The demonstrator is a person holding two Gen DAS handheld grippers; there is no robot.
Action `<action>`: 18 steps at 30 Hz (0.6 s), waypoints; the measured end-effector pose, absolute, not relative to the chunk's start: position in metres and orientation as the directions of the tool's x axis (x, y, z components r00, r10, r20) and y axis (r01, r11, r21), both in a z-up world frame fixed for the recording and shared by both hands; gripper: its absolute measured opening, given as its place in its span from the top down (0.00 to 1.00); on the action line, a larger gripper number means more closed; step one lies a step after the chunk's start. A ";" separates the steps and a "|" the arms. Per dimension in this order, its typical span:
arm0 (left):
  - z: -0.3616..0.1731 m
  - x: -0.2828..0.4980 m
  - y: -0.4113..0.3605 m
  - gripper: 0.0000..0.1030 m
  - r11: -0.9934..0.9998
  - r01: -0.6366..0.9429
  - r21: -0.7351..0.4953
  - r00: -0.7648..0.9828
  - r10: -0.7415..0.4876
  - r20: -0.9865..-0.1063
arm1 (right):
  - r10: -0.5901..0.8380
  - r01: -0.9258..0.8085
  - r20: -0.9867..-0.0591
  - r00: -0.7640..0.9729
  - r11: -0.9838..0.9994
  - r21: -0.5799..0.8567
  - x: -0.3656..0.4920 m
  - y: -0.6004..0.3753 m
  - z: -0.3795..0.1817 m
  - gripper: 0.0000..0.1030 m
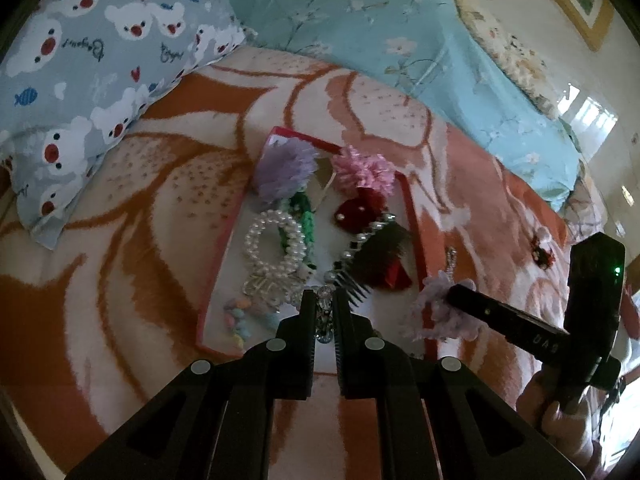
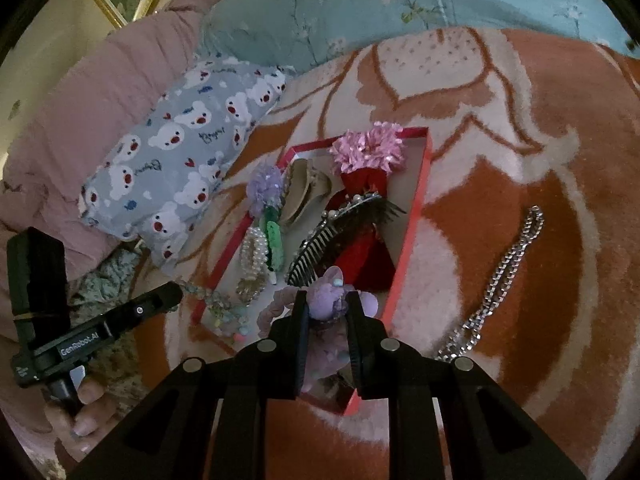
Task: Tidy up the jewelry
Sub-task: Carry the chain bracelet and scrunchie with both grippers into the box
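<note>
Left gripper [image 1: 323, 307]: black jaws clamped on a strand of clear faceted beads [image 1: 325, 320], held over the tray's near edge.
Right gripper [image 2: 325, 300]: jaws closed on a fuzzy lilac scrunchie [image 2: 326, 294], over the tray's near corner.
Tray [image 2: 414, 216]: shallow, rectangular, red rim, pale floor; lay on a plush orange-and-cream blanket [image 2: 520, 152].
Tray contents: pearl bracelet [image 1: 274, 246], round and glossy; black toothed comb [image 2: 316, 250]; pink ruffled flower [image 2: 368, 150]; purple tulle flower [image 1: 284, 170]; red velvet piece [image 1: 356, 210].
Outside tray: silver chain [image 2: 498, 280], linked, stretched along the blanket to the right.
Pillow [image 1: 92, 80]: soft, blue, bear print.
</note>
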State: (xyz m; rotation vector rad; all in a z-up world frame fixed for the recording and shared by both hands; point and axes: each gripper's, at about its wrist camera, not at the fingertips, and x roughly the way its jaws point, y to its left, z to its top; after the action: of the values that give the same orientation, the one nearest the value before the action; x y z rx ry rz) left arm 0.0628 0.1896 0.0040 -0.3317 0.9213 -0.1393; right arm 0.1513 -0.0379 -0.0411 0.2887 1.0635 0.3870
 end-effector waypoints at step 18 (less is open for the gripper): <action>-0.048 0.091 0.210 0.93 0.938 -0.108 -0.330 0.553 -0.219 -0.804 | 0.336 -0.203 -0.865 0.372 0.939 0.277 0.180 -0.010 -0.084 0.82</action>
State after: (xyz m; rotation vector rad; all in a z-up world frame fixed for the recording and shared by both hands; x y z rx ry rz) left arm 0.0914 0.2101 -0.0483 -0.3629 0.9880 -0.0672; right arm 0.1802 -0.0096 -0.0839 0.1314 1.1387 0.3462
